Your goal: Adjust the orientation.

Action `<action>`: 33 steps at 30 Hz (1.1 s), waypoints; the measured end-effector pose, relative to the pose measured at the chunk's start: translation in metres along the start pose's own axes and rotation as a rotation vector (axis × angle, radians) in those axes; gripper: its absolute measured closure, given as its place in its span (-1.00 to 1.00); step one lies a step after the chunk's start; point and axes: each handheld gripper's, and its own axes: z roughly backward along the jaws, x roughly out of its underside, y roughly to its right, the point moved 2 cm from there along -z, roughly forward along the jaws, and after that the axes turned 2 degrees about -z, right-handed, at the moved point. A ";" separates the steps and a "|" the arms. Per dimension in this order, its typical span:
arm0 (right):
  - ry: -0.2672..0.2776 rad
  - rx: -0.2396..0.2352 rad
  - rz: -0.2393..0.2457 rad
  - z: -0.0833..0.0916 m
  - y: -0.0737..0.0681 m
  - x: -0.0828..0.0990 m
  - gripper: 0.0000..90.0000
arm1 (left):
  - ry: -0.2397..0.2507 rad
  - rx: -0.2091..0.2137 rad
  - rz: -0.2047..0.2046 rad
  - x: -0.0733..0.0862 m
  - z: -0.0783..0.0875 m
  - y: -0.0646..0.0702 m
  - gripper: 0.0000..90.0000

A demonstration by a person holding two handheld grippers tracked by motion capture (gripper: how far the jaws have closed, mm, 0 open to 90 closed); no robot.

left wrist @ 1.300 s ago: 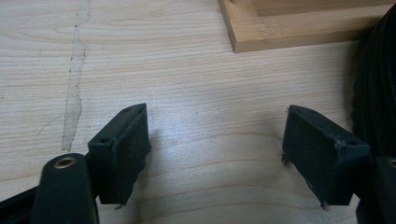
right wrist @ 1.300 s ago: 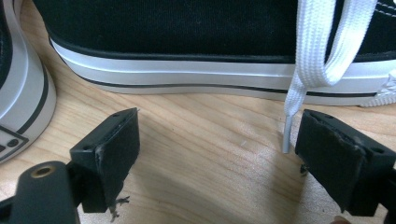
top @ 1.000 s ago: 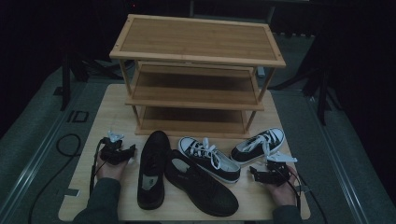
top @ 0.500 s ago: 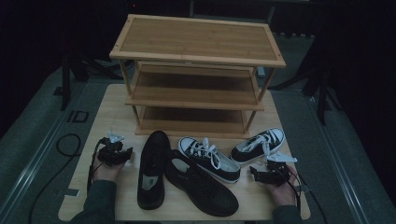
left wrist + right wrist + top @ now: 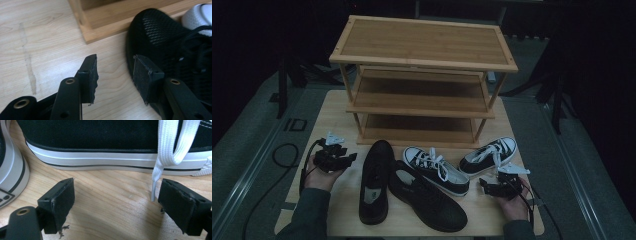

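Left gripper (image 5: 343, 160): jaws stand apart with nothing between them, having just been closing a little; held above the table (image 5: 324, 125), just beside the toe of the black mesh shoe (image 5: 374, 180). In the left gripper view one jaw covers part of that shoe's toe (image 5: 160, 32), and the shoe runs off the frame edge.

Right gripper (image 5: 488, 186): jaws wide, empty, low over the table near the right black-and-white sneaker (image 5: 488, 156). In the right gripper view that sneaker's sidewall (image 5: 100, 155) is cut off on both sides; a white lace (image 5: 162, 152) hangs down in front of it, its tip near one jaw.

Surroundings: a second black shoe (image 5: 427, 200) appears to overlap the first, though the high view is dim. The other sneaker (image 5: 437, 170) lies between. The wooden shoe rack (image 5: 422, 65) stands behind.
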 end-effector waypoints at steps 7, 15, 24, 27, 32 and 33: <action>0.000 0.001 0.000 0.000 0.000 0.000 -0.70 | -0.031 0.027 -0.027 -0.005 -0.001 0.009 0.14; 0.000 0.002 -0.001 0.000 0.000 0.000 -0.70 | -0.044 0.088 -0.020 -0.012 0.004 0.019 0.14; 0.000 0.002 -0.001 0.000 0.000 0.000 -0.70 | -0.037 0.126 -0.037 -0.020 0.014 0.023 0.12; -0.001 0.002 -0.002 0.000 0.000 0.000 -0.70 | -0.040 0.134 -0.051 -0.022 0.018 0.025 0.14; 0.000 0.002 -0.003 0.000 0.000 0.000 -0.70 | -0.056 0.169 -0.070 -0.025 0.020 0.028 0.43; 0.000 0.002 -0.003 0.000 0.000 0.000 -0.70 | -0.057 0.175 -0.073 -0.026 0.021 0.029 0.51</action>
